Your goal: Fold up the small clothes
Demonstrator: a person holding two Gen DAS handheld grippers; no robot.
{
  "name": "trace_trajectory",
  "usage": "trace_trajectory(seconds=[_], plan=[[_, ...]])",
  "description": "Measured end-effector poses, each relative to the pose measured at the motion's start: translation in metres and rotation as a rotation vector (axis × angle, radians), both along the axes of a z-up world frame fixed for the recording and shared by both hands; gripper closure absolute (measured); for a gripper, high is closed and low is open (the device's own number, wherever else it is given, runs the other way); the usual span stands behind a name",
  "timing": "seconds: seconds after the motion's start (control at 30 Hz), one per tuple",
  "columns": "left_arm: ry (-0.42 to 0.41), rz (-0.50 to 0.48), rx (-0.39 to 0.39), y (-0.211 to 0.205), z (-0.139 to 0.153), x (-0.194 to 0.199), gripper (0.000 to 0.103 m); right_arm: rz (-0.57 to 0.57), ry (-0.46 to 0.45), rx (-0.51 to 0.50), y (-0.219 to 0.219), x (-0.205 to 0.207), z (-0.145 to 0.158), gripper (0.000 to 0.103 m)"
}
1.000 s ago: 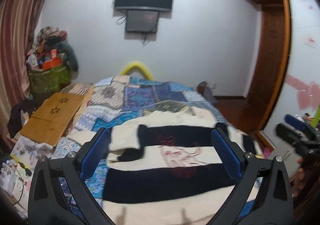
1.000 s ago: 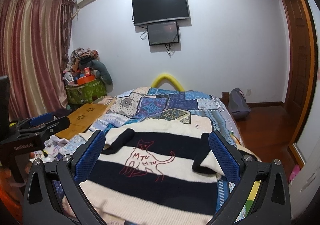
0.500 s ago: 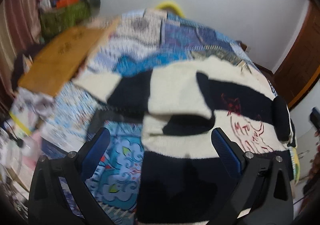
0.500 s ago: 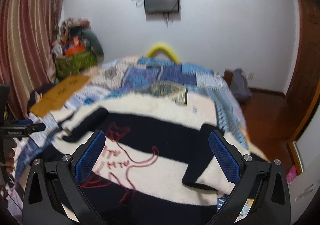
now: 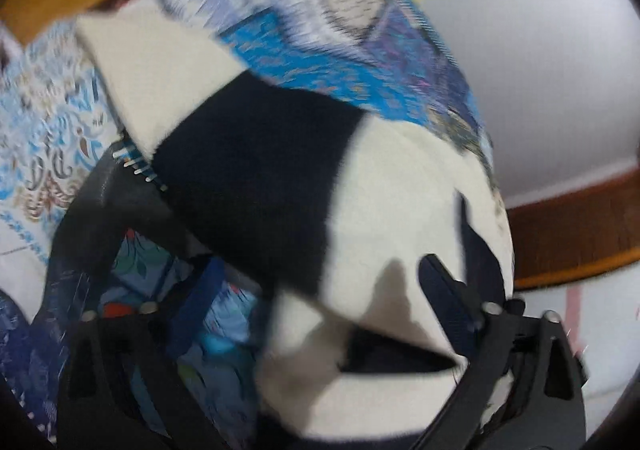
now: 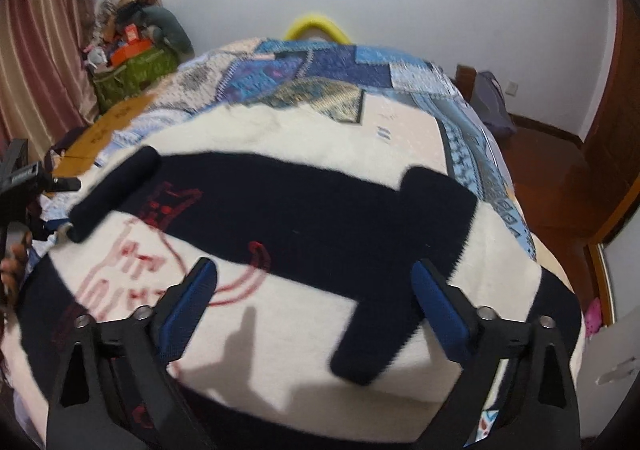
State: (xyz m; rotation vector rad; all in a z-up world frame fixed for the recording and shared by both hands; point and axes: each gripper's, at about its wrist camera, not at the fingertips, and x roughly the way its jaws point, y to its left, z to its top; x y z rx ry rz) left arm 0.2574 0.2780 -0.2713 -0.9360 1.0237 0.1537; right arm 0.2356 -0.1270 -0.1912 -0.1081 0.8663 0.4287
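Observation:
A cream and black striped sweater [image 6: 304, 210] with a red cat drawing lies flat on the patchwork bed. Both sleeves are folded in over the body, black cuffs [image 6: 116, 190] showing. My right gripper [image 6: 316, 302] is open and empty, low over the sweater's right side near the folded right sleeve [image 6: 404, 278]. In the blurred left wrist view, my left gripper [image 5: 320, 302] is open and empty, close above the sweater's left sleeve [image 5: 256, 178], which lies across the quilt.
The patchwork quilt [image 6: 320, 70] covers the bed. A wooden lap tray [image 6: 108, 122] lies at the bed's left edge, with a green basket of clutter [image 6: 132, 62] behind it. A wooden door [image 6: 616, 154] stands at the right. The left gripper's body [image 6: 20, 178] shows at the left edge.
Both grippers have dropped down and moved closer to the sweater. The left one swung left toward the sleeve, its view now blurred. Both stay open.

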Motion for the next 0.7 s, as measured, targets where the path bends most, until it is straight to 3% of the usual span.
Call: trace_trajectory(seconds=[0.07, 0.13, 0.2, 0.23, 0.27, 0.3, 0.33, 0.43, 0.53, 0.7], plan=[[-0.012, 0.03, -0.008, 0.009, -0.002, 0.002, 0.016, -0.009, 0.015, -0.036, -0.005, 0.004, -0.005, 0.031], [-0.027, 0.029, 0.036, 0.012, 0.005, 0.004, 0.031, -0.031, 0.013, -0.08, -0.013, 0.006, -0.008, 0.042], [-0.029, -0.005, 0.092, 0.012, 0.011, 0.01, 0.065, -0.062, 0.009, -0.114, -0.024, 0.008, -0.01, 0.044], [-0.032, -0.021, 0.098, 0.013, 0.013, 0.012, 0.073, -0.083, 0.012, -0.131, -0.033, 0.008, -0.011, 0.046], [-0.04, -0.041, 0.09, 0.013, 0.015, 0.014, 0.087, -0.093, 0.019, -0.136, -0.039, 0.009, -0.011, 0.05], [-0.042, -0.05, 0.098, 0.014, 0.018, 0.016, 0.092, -0.098, 0.026, -0.135, -0.044, 0.009, -0.012, 0.055], [-0.042, -0.056, 0.127, 0.013, 0.023, 0.017, 0.093, -0.106, 0.035, -0.136, -0.05, 0.009, -0.013, 0.066], [-0.062, -0.085, 0.245, 0.006, 0.047, 0.024, 0.096, -0.139, 0.059, -0.099, -0.071, 0.008, -0.013, 0.082], [-0.119, -0.125, 0.347, -0.007, 0.081, 0.031, 0.096, -0.168, 0.06, -0.053, -0.09, 0.003, -0.005, 0.088], [-0.255, -0.204, 0.474, -0.048, 0.15, 0.04, 0.097, -0.22, 0.062, -0.045, -0.12, 0.001, -0.002, 0.09]])
